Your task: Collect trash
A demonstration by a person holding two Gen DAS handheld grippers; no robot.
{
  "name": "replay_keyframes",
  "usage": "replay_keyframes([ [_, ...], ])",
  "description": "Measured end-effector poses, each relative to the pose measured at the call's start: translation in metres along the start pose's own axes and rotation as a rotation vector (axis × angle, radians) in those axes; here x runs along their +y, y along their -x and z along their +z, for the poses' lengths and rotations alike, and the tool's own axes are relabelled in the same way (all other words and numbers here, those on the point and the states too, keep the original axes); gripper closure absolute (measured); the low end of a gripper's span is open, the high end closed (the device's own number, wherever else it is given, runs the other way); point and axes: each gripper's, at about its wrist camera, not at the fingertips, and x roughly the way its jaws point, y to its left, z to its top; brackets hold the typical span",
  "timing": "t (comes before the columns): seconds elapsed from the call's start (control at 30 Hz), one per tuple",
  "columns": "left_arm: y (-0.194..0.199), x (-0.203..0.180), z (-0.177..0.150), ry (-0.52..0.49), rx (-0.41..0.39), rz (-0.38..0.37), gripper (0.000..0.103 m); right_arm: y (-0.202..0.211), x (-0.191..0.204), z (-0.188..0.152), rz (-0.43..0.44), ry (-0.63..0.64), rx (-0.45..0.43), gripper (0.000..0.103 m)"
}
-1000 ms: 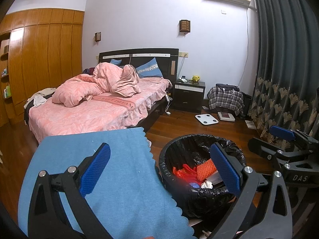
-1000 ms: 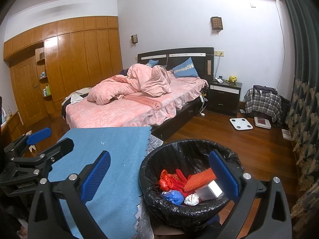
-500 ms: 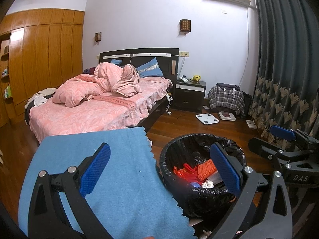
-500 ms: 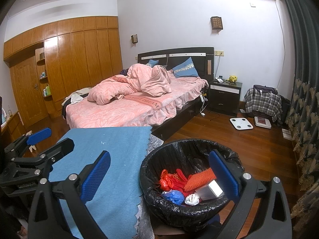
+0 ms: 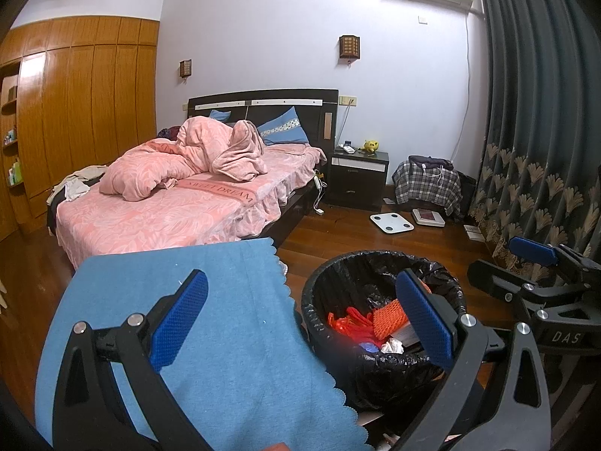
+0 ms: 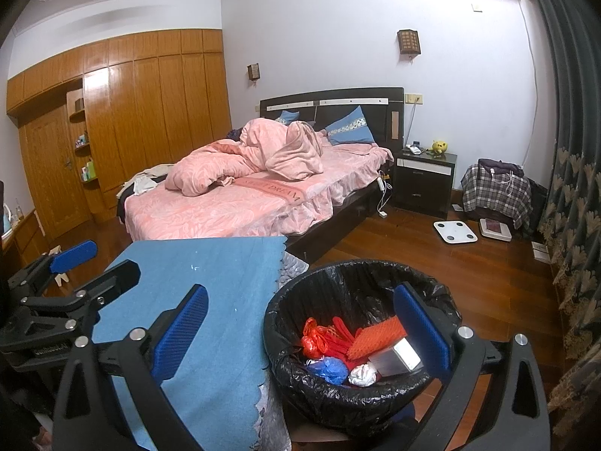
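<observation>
Trash bin (image 6: 360, 342), lined with a black bag, just right of a table draped in a blue cloth (image 6: 210, 300), on the wooden floor (image 6: 469, 263) of a bedroom. Inside the bin: red plastic bag (image 6: 313, 338), orange foam net (image 6: 375, 336), crumpled blue wrapper (image 6: 330, 370), white paper ball (image 6: 362, 374), small silvery box (image 6: 400, 357), all lying together at the bottom. Same bin (image 5: 379, 319) seen from the left wrist camera, red and orange scraps visible within.

Left gripper (image 5: 300, 319) spread wide, nothing between its blue pads, hovering over the cloth's right edge and the bin's left rim. Right gripper (image 6: 300, 332) likewise spread wide and empty, one finger above the cloth, the other above the bin's right side. Each gripper visible in the other's camera: left one (image 6: 67, 285) over the cloth's left edge, right one (image 5: 541, 282) beside the bin.

Behind: bed (image 6: 244, 203) with rumpled pink quilt, dark nightstand (image 6: 424, 184), white bathroom scale (image 6: 455, 232) on the floor, patterned curtain (image 6: 571, 173) at right.
</observation>
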Motion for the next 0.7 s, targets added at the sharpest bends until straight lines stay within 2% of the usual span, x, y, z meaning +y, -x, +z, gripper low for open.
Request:
replay_keyframes([
  [0.7,0.0002,0.0005,0.0017,-0.001,0.002,0.000,0.006,0.0003,-0.0006,0.0012,0.000,-0.001,0.001,0.006],
])
